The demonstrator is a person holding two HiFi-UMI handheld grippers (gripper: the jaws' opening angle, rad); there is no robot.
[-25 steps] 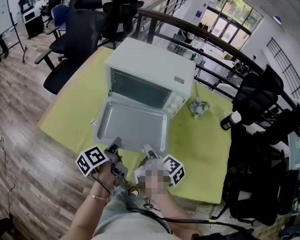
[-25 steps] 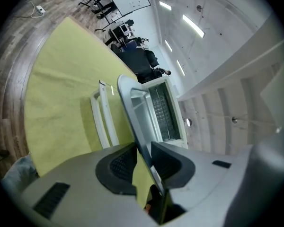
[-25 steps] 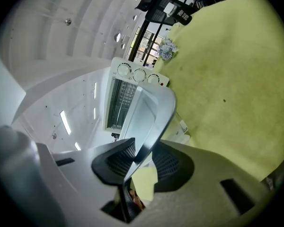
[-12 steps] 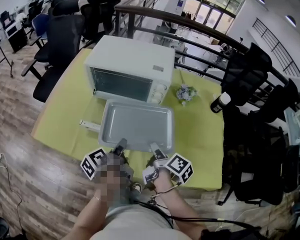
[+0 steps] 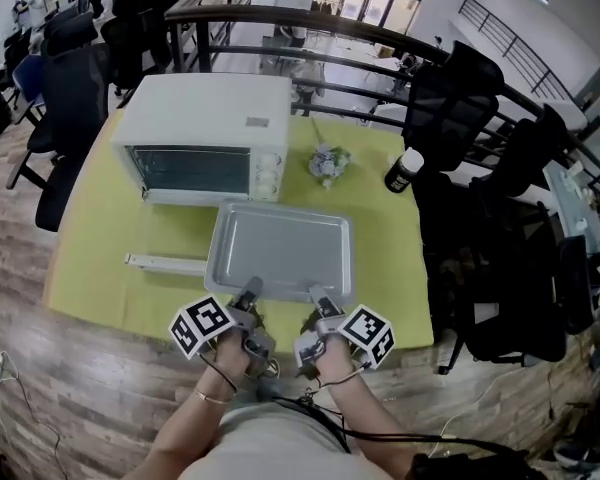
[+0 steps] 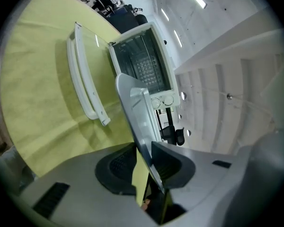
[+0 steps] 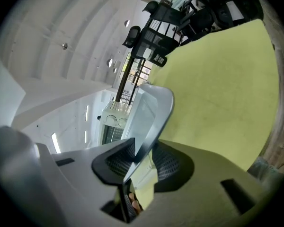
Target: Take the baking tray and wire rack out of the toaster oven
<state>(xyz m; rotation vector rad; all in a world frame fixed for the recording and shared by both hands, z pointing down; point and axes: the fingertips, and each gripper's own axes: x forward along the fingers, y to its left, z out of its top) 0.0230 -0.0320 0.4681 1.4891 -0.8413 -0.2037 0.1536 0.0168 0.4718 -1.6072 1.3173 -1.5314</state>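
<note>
**Head view: baking tray out of the oven, pinched only along its near rim**

Both grippers carry the baking tray (image 5: pixel 280 251) over the yellow tablecloth (image 5: pixel 90 258). It is clear of the toaster oven (image 5: pixel 205 118), which stands at 11 o'clock from it. The oven's door (image 5: pixel 165 262) lies folded down on the cloth at the tray's 9 o'clock, just beside its left edge.

The main risk, as I judge it, is leverage. All the hold is at the 6 o'clock rim, so the far edge could sag and the thin lip could slide out of the pads. If the hands drift apart or twist unevenly, the tray could rack and slip. A swing toward 9 o'clock could clip the open door, and the bottle (image 5: pixel 404 170) at 1 o'clock could be knocked over.

The left gripper (image 5: pixel 248 293) has its jaws partly closed and clamped on the rim at 7 o'clock, with the lip wedged between the ribbed pads (image 6: pixel 117 167). The right gripper (image 5: pixel 320 296) is clamped the same way at 5 o'clock. The wire rack (image 6: pixel 146 70) still sits inside the oven.
</note>
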